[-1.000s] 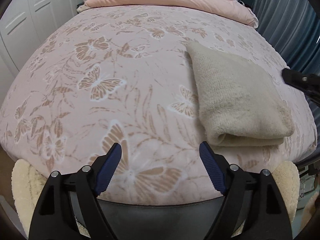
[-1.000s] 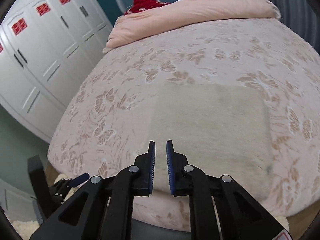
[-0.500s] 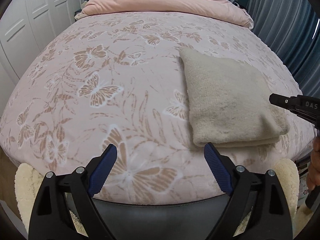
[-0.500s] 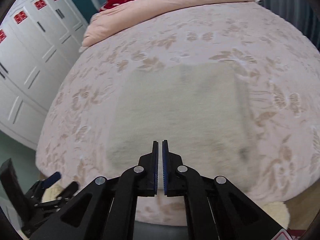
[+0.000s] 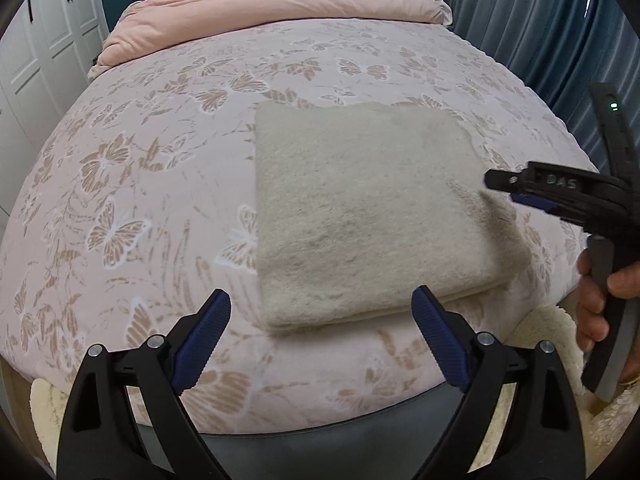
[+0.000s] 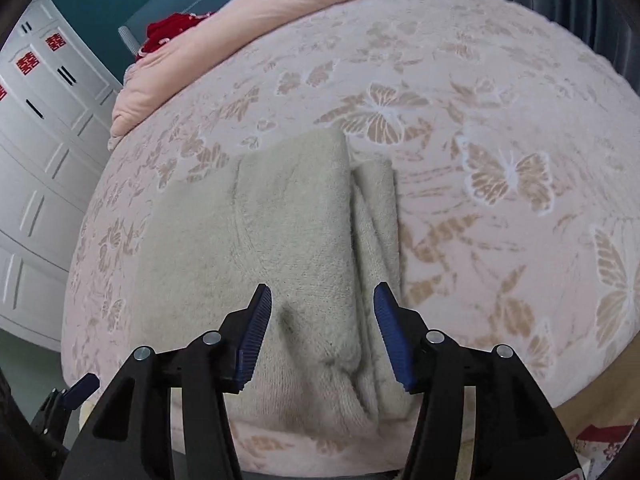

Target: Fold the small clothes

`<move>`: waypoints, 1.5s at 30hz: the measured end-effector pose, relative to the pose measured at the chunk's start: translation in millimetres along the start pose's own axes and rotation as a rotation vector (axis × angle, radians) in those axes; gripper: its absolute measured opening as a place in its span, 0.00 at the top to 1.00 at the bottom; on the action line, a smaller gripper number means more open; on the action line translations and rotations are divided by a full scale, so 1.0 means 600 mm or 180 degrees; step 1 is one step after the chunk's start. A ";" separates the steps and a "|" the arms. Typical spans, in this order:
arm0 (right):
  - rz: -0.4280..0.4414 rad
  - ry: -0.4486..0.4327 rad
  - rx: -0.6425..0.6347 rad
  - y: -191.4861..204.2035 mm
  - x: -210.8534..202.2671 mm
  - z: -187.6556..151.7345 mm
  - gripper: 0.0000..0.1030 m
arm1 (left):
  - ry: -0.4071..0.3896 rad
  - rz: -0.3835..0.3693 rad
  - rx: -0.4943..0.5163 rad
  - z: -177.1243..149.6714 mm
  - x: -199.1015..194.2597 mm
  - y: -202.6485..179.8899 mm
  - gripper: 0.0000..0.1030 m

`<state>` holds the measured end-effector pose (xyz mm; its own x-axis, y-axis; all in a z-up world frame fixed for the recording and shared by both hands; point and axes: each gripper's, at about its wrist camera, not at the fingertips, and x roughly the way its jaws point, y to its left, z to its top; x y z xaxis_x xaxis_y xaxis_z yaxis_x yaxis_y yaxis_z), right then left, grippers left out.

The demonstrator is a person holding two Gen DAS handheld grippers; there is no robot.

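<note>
on butterfly-print bed [image 5: 168, 184], near edge, lay folded beige cloth [image 5: 360, 216]. left gripper [image 5: 320, 340] hung wide, jaws opening, empty, just short of cloth. right gripper [image 6: 322, 336] jaws opening astride cloth's right fold, not pinching.

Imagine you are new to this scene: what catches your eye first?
A folded beige cloth lies near the foot of a pink butterfly-print bed. The right hand-held gripper, jaws opening, straddles the cloth's right edge. A pink duvet is heaped at the bed's head.
</note>
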<state>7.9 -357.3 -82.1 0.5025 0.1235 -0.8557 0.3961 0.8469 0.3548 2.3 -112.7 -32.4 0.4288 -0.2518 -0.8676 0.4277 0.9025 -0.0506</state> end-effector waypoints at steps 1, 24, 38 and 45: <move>-0.0003 0.0119 0.0021 -0.001 0.022 0.000 0.62 | 0.0005 -0.0010 -0.0005 0.005 0.002 -0.007 0.13; -0.0097 -0.0037 -0.0454 0.015 -0.009 -0.050 0.94 | 0.0279 0.0124 0.0107 0.014 0.054 -0.035 0.12; -0.0043 -0.0194 -0.0110 -0.026 -0.028 -0.067 0.23 | 0.0472 -0.0686 -0.1402 0.030 0.103 0.106 0.07; 0.0483 0.0245 0.0482 -0.064 0.065 -0.049 0.16 | 0.0709 -0.1051 -0.1656 0.048 0.189 0.122 0.04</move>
<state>-10.4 -369.7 -140.2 0.5073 0.2877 -0.8123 0.4342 0.7289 0.5293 105.4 -85.4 -120.1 0.1419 -0.5167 -0.8443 0.0438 0.8554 -0.5161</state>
